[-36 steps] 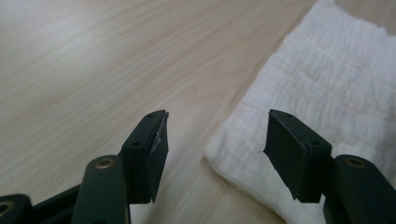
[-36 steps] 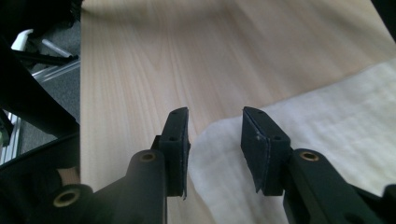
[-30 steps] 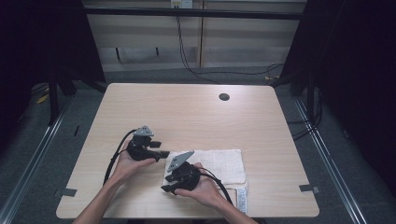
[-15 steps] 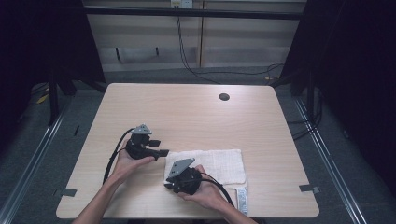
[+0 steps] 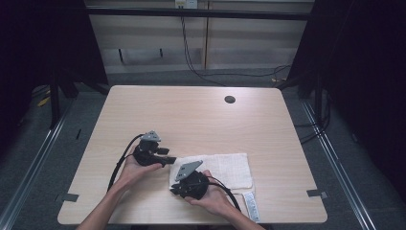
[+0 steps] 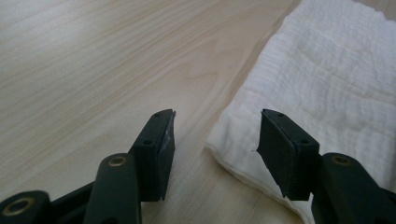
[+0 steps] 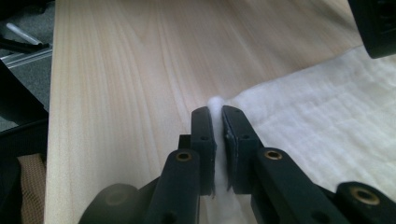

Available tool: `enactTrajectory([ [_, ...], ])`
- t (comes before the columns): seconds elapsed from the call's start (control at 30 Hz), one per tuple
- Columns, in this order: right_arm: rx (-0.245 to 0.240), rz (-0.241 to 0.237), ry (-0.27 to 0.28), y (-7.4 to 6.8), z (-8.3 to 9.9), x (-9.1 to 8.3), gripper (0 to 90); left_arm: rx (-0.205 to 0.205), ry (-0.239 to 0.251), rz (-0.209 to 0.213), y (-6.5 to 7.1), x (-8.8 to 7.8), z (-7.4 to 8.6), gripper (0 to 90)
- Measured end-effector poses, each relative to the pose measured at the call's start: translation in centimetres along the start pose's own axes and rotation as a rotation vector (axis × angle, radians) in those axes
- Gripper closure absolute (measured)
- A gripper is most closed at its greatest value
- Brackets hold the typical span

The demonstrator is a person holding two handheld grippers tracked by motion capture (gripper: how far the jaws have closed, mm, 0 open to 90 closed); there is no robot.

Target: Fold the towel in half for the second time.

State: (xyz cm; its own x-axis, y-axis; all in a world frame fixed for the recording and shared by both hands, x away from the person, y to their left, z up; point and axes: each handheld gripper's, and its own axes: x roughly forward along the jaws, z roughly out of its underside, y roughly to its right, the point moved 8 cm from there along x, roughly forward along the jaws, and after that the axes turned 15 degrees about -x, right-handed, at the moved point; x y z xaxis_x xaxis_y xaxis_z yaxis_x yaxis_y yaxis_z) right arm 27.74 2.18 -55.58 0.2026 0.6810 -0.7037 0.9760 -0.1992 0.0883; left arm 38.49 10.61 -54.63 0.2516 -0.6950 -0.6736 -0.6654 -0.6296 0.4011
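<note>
1. Cloth (image 5: 218, 168): white, folded, flat on the table (image 5: 191, 115), in the near half, toward 5 o'clock from the table's middle; long edges run 9 to 3 o'clock.
2. Cloth's 9 o'clock end: near corner pinched and drawn up into a small white tuft between the right gripper (image 7: 215, 122) jaws, seen in the right gripper view.
3. Right gripper (image 5: 189, 184): clamped on that corner, jaws having just been closing with the cloth between them; held at the cloth's 7 o'clock corner, close to the table's near edge.
4. Left gripper (image 6: 215, 140): jaws apart, having just been closing, pads not pressing; far corner of the cloth's 9 o'clock edge lies between and below them, one jaw over bare wood, the other over cloth.
5. Left gripper (image 5: 152, 152) in the high view: at 9 o'clock of the cloth, pointing toward 3 o'clock, cable looping back toward the forearm.
6. White label (image 5: 251, 205): at the cloth's 5 o'clock corner, near the table's near edge.
7. Open room: bare wood from 9 through 12 to 3 o'clock of the cloth, broadest toward 12; dark round hole (image 5: 230, 99) well apart near the far edge at 1 o'clock.
</note>
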Motion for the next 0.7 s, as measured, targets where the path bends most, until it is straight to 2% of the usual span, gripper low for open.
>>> enactTrajectory([
  [0.1,0.016,-0.006,-0.001,0.0,0.0,-0.1,83.8,-0.002,-0.014,-0.004,-0.3,0.3,0.2,45.8],
  [0.13,0.007,-0.005,0.003,0.0,0.0,0.0,83.7,-0.006,-0.015,-0.017,-0.4,0.4,0.3,45.7],
  [0.2,0.011,-0.002,0.000,0.0,0.0,0.0,83.7,-0.024,-0.015,-0.024,-0.6,0.5,0.3,44.6],
  [0.37,0.025,-0.015,0.005,0.1,0.1,0.0,83.7,0.000,-0.019,-0.029,-0.5,0.8,0.3,44.5],
  [0.43,0.038,-0.025,0.010,0.2,0.1,0.0,83.7,0.015,-0.037,-0.014,-0.2,0.7,0.5,47.8],
  [0.47,0.052,-0.029,0.014,0.1,0.1,0.0,83.7,0.025,-0.035,-0.021,-0.1,0.7,0.6,49.3],
  [0.5,0.051,-0.028,0.013,0.1,0.1,0.0,83.7,0.037,-0.029,-0.031,0.0,0.8,0.6,49.6],
  [0.57,0.044,-0.024,0.011,0.2,0.1,0.0,83.7,0.044,-0.030,-0.025,0.3,0.8,0.8,53.9],
  [0.63,0.053,-0.031,0.011,0.1,0.0,0.0,83.7,0.051,-0.041,0.012,0.6,0.8,0.9,61.1],
  [0.7,0.073,-0.047,0.009,0.1,0.0,0.0,83.7,0.062,-0.038,0.023,0.8,0.9,1.0,63.9],
])
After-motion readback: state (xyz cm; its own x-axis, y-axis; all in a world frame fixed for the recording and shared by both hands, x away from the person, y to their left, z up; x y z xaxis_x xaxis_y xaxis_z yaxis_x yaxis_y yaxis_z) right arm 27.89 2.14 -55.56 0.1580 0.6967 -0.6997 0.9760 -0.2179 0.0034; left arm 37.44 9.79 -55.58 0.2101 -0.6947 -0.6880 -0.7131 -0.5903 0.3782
